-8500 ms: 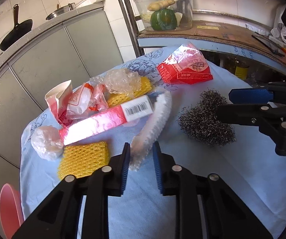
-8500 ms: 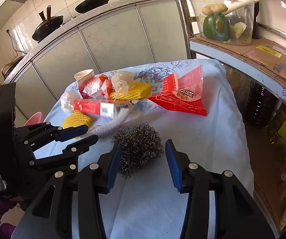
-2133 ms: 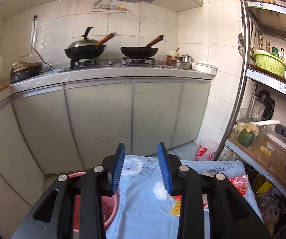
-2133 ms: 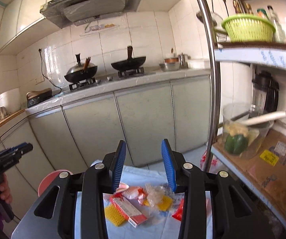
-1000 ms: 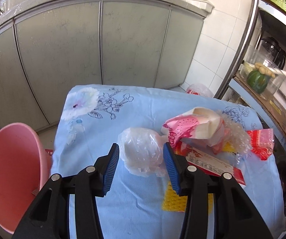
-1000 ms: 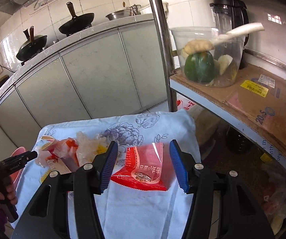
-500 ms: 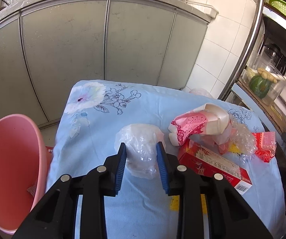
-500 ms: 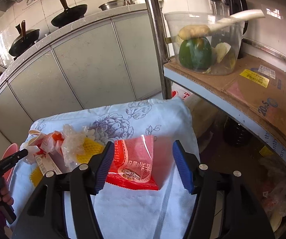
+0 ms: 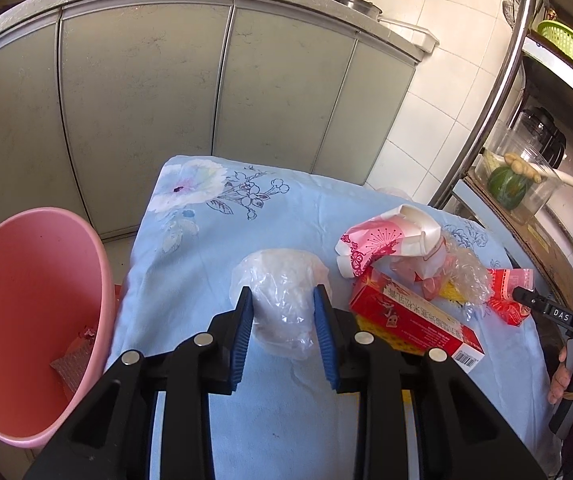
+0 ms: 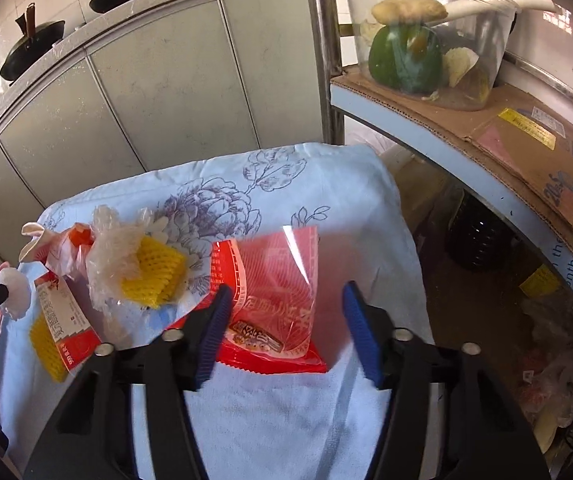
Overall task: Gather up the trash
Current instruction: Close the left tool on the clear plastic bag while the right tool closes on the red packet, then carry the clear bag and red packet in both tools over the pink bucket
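Squeezing crumpled plastic bag (image 9: 282, 300), left tool (image 9: 283, 316)

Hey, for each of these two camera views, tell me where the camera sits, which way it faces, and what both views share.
Left wrist: on the left gripper, looking down over the blue tablecloth toward the cabinets; its jaws pinch the crumpled clear bag, pink bin alongside.
Right wrist: on the right gripper, facing the table's shelf end; its jaws, just closing, straddle the red wrapper.
Shared: red box, red wrapper, yellow foam net.
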`<state>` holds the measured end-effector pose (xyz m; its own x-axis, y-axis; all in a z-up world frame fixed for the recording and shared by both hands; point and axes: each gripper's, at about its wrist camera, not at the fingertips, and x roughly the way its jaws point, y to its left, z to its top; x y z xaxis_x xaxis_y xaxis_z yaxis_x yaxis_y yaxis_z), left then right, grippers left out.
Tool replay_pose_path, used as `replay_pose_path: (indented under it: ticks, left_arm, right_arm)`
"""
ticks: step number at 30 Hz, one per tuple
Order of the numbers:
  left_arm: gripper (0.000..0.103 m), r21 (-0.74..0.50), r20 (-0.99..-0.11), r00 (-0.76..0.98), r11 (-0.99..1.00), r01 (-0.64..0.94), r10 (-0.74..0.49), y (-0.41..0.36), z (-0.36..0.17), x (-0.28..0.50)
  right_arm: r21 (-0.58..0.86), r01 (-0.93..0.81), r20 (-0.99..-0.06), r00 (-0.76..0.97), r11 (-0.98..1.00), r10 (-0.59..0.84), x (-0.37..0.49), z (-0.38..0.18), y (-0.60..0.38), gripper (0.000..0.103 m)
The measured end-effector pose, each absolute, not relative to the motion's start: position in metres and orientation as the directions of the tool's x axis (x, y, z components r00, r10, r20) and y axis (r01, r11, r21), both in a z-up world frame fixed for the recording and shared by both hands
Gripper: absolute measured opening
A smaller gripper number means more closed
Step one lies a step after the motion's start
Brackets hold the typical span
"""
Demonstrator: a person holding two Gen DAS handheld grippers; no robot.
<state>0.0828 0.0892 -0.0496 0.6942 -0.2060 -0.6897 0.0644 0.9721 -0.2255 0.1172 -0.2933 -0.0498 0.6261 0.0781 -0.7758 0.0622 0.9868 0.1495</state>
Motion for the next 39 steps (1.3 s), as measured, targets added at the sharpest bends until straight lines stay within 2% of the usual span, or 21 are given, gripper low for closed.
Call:
replay_pose_path:
  ticks: [1, 3, 6, 9, 17, 27, 34, 39]
  left_arm:
    - [0.029, -0.228, -0.688, 0.695, 0.971, 0.065, -0.209, 0.089, -0.049, 0.081]
    - [0.029, -0.233, -0.684, 0.697, 0.97, 0.069, -0.214, 0.088, -0.048, 0.079]
    - [0.029, -0.227, -0.681, 0.701, 0.971, 0.075, -0.213, 0.086, -0.047, 0.074]
    - [0.029, -0.218, -0.674, 0.709, 0.973, 0.078, -0.208, 0.085, -0.044, 0.069]
    - [0.029, -0.23, -0.64, 0.742, 0.971, 0.064, -0.2, 0.094, -0.028, 0.06]
    - [0.029, -0.233, -0.579, 0.793, 0.97, 0.061, -0.189, 0.106, 0.0, 0.039]
    - [0.029, -0.227, -0.531, 0.833, 0.973, 0.037, -0.156, 0.123, 0.021, 0.018]
    - [0.029, -0.206, -0.498, 0.863, 0.978, -0.022, -0.085, 0.148, 0.035, -0.002]
  right_arm:
    - [0.157, 0.061, -0.775, 0.626, 0.986, 0.085, 0.116, -0.05, -0.293, 0.039]
    - [0.165, 0.07, -0.774, 0.628, 0.984, 0.085, 0.114, -0.051, -0.293, 0.023]
    - [0.169, 0.069, -0.765, 0.638, 0.983, 0.087, 0.11, -0.048, -0.293, 0.013]
    - [0.165, 0.055, -0.743, 0.664, 0.985, 0.087, 0.104, -0.04, -0.29, 0.008]
    - [0.18, 0.036, -0.657, 0.748, 0.983, 0.093, 0.092, -0.004, -0.287, 0.007]
    - [0.195, -0.086, -0.561, 0.807, 0.977, 0.183, 0.081, 0.041, -0.254, 0.007]
    - [0.217, -0.201, -0.514, 0.808, 0.955, 0.287, 0.082, 0.062, -0.213, 0.007]
    - [0.222, -0.327, -0.491, 0.777, 0.919, 0.395, 0.09, 0.071, -0.163, 0.007]
